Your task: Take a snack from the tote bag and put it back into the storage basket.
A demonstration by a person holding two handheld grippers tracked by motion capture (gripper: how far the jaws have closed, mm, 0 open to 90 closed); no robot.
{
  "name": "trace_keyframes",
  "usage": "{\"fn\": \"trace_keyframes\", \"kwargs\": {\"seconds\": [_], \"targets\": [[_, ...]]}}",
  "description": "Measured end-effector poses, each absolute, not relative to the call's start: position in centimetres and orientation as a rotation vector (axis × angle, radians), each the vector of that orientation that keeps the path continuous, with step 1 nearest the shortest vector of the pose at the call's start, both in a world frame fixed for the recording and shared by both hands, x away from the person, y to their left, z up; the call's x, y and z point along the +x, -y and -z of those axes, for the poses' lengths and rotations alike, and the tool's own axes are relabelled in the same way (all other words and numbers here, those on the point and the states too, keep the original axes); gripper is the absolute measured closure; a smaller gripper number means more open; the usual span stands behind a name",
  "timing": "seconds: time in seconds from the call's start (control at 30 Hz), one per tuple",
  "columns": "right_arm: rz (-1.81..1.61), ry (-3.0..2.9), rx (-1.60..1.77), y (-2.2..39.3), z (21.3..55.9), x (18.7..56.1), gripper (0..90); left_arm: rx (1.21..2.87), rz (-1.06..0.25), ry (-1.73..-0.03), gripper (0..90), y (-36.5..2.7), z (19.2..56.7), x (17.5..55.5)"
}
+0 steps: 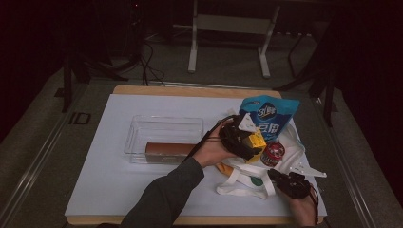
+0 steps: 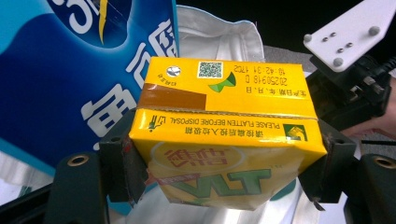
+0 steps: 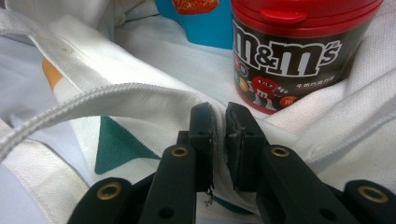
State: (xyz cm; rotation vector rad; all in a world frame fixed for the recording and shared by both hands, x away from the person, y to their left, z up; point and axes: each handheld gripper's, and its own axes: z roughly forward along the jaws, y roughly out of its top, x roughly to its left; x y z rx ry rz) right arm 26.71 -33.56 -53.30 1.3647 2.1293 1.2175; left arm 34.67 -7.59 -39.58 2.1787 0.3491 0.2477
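A yellow drink carton (image 2: 224,140) sits between the pads of my left gripper (image 2: 229,163), which is shut on its two sides. In the high view this carton (image 1: 257,141) is held just above a white tote bag (image 1: 290,142). A blue snack bag (image 1: 269,115) stands in the tote behind it. A red-lidded M&M's tub (image 3: 289,51) rests in the tote too, seen as a small tub (image 1: 273,153) in the high view. My right gripper (image 3: 219,140) is shut on the tote's hemmed edge (image 3: 140,95), and its body (image 1: 287,183) lies at the table's front right.
A clear plastic bin (image 1: 164,137) stands left of centre on the white mat (image 1: 114,190), with a brown cylinder (image 1: 168,151) lying in it. Beyond the wooden table edge are a grey floor, cables and a white stand (image 1: 228,28).
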Motion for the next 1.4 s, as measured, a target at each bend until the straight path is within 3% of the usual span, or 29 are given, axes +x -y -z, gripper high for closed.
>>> {"fn": "trace_keyframes", "kwargs": {"seconds": [1.4], "targets": [[-1.221,-2.124,1.368,33.6,53.3,26.7,81.1,2.135,-0.286,-0.463,28.7,-0.8,38.2,34.2]]}}
